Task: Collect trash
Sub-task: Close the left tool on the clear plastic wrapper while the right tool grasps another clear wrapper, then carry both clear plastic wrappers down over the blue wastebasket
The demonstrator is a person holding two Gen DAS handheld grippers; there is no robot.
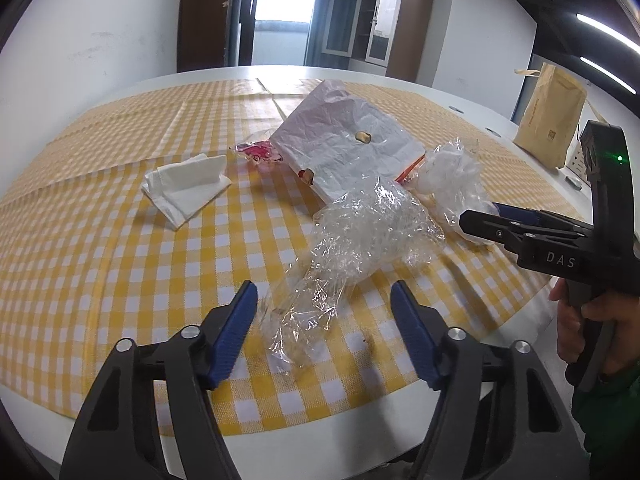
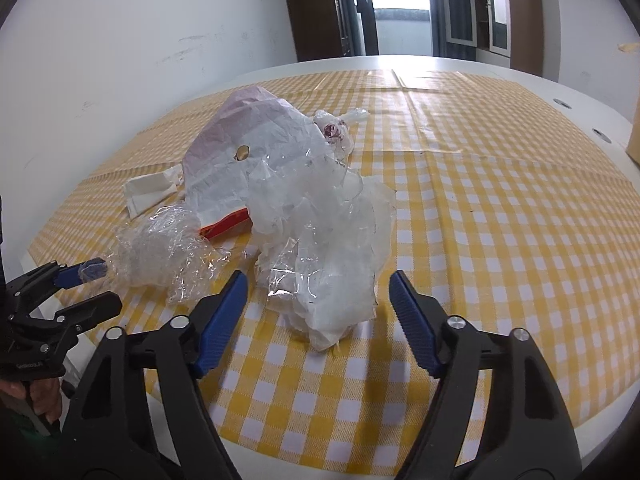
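So both claws are lined up on trash at the near edge of the surface (image 1: 360,412) with the yellow checked cloth. Going left to right: off to the left of the left claw (image 1: 324,300) there's a folded napkin (image 1: 186,184), well apart from it. Straight ahead, between its blue pads, sits the crinkly clear wrap (image 1: 352,248). The jaws are apart, nothing pinched yet, and the wrap's near end lies right in the gap. Beyond the wrap is a flat white bag (image 1: 344,144) with a small red wrapper (image 1: 260,152) just beside its left corner.

The right claw (image 2: 318,292) is also spread, not clamped on anything, and the white plastic wad (image 2: 328,256) sits right ahead of its pads, its near end reaching in between them. A brown paper bag (image 1: 554,120) stands far off to the right.

Looks to me like the grab step: each claw has picked its piece. Next move, I'd guess, is nudging forward a touch and squeezing. The film is flimsy, so it needs a bite on a thick bunch or it'll slip out.
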